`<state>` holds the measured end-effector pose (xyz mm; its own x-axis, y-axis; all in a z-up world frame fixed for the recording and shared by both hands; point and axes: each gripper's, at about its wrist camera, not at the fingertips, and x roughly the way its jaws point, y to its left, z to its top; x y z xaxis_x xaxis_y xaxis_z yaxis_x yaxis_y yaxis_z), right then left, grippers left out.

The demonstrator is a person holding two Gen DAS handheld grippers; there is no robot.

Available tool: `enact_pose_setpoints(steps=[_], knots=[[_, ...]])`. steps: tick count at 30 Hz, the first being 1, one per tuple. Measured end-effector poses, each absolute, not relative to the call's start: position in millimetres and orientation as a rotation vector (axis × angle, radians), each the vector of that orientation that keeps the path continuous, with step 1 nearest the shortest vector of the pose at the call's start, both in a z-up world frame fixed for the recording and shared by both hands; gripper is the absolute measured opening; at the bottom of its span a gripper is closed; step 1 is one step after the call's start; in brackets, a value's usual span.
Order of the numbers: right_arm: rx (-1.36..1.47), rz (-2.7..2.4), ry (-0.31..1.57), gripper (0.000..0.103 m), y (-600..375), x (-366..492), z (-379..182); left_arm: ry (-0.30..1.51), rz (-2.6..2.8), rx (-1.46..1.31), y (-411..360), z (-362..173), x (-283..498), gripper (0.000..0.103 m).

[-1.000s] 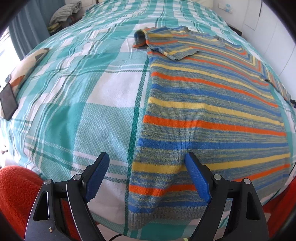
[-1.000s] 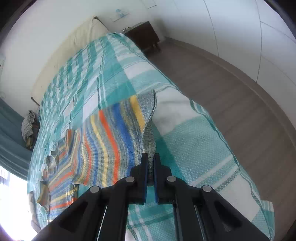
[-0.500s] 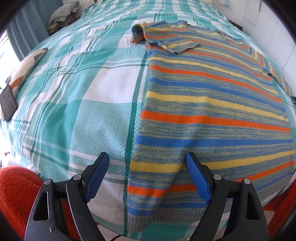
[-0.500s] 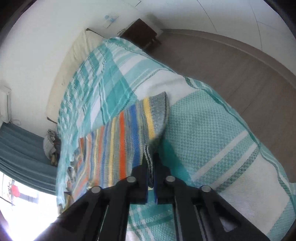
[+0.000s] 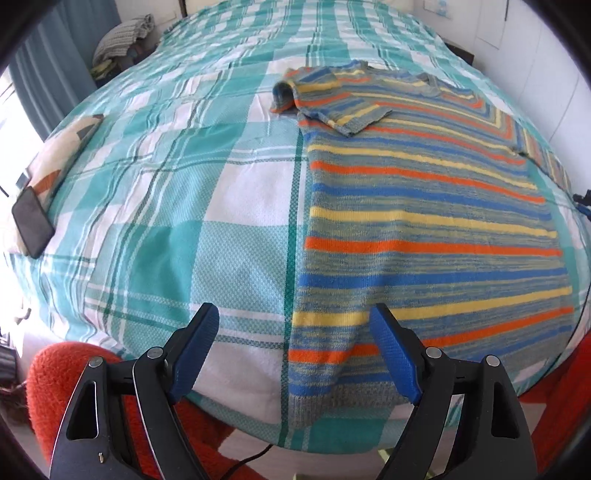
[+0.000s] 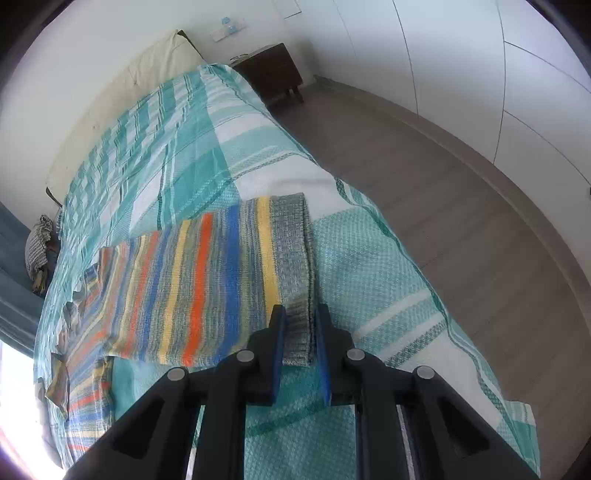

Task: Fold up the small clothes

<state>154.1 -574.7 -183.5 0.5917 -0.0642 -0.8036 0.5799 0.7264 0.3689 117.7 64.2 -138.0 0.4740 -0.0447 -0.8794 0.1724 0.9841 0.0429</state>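
No writing is readable. The striped sweater point(image 5: 424, 229) lies at the bed's point(image 5: 192, 206) foot edge. The left gripper point(image 5: 295, 343) hangs released; the right gripper point(image 6: 299, 325) has just been opening, the hem loose between its fingers.

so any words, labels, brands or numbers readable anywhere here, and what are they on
None can be read.
striped sweater: no tag or print visible.
phone: screen dark, nothing shown.
checked bedspread: pattern only.
wall plate behind the bed: a blue mark on it, too small and blurred to read.
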Motion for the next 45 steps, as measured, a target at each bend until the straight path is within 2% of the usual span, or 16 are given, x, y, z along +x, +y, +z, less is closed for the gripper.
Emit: enact_pose_setpoints(steps=[3,4,7,10,12,13,17,19,20,22,23,27,30,34,39,45], knots=[[0.499,-0.461,0.855,0.056,-556.8,122.9,-156.8,0.952,-0.214,0.121,63.1,-80.4,131.4,0.086],[0.437,-0.465,0.843,0.057,-547.6,109.1,-146.9,0.898,-0.246,0.118,57.7,-61.8,140.9,0.087],[0.385,-0.390,0.821,0.057,-519.7,78.4,-124.1,0.774,-0.381,0.201,20.1,-35.1,180.7,0.090],[0.395,-0.296,0.787,0.057,-482.3,55.2,-104.9,0.813,-0.469,0.348,-24.3,-70.0,234.4,0.086],[0.385,-0.224,0.768,0.058,-452.5,44.0,-96.4,0.918,-0.462,0.398,-39.0,-110.2,271.3,0.064],[0.379,-0.191,0.763,0.058,-437.8,39.3,-94.7,0.965,-0.456,0.419,-42.7,-129.4,286.0,0.062],[0.378,-0.092,0.781,0.058,-385.0,25.3,-106.5,1.075,-0.407,0.503,-47.0,-187.4,318.7,0.062],[0.380,-0.071,0.794,0.058,-366.1,23.1,-118.6,1.084,-0.404,0.469,-44.3,-198.9,326.0,0.065],[0.384,-0.061,0.804,0.058,-359.6,22.0,-124.8,1.088,-0.401,0.428,-41.2,-200.5,328.7,0.062],[0.392,-0.046,0.842,0.058,-350.7,25.2,-136.3,1.114,-0.359,0.362,-34.3,-197.2,333.9,0.012],[0.389,-0.040,0.853,0.058,-348.8,27.3,-138.8,1.131,-0.339,0.315,-28.2,-190.7,337.8,0.004],[0.372,-0.037,0.820,0.058,-349.0,29.0,-134.9,1.054,-0.227,-0.116,56.0,-137.1,353.0,0.004],[0.362,-0.034,0.822,0.058,-347.9,28.2,-135.4,1.022,-0.005,-0.409,151.6,-126.5,363.5,0.003],[0.361,-0.022,0.828,0.058,-344.8,33.4,-137.9,1.086,0.225,-0.469,222.2,-156.0,370.8,0.003],[0.328,-0.008,0.843,0.058,-335.2,36.9,-140.3,1.121,0.264,-0.483,236.0,-180.8,361.2,0.003],[0.296,-0.007,0.863,0.058,-329.3,38.7,-145.0,1.134,0.274,-0.582,252.5,-184.7,353.2,0.002]])
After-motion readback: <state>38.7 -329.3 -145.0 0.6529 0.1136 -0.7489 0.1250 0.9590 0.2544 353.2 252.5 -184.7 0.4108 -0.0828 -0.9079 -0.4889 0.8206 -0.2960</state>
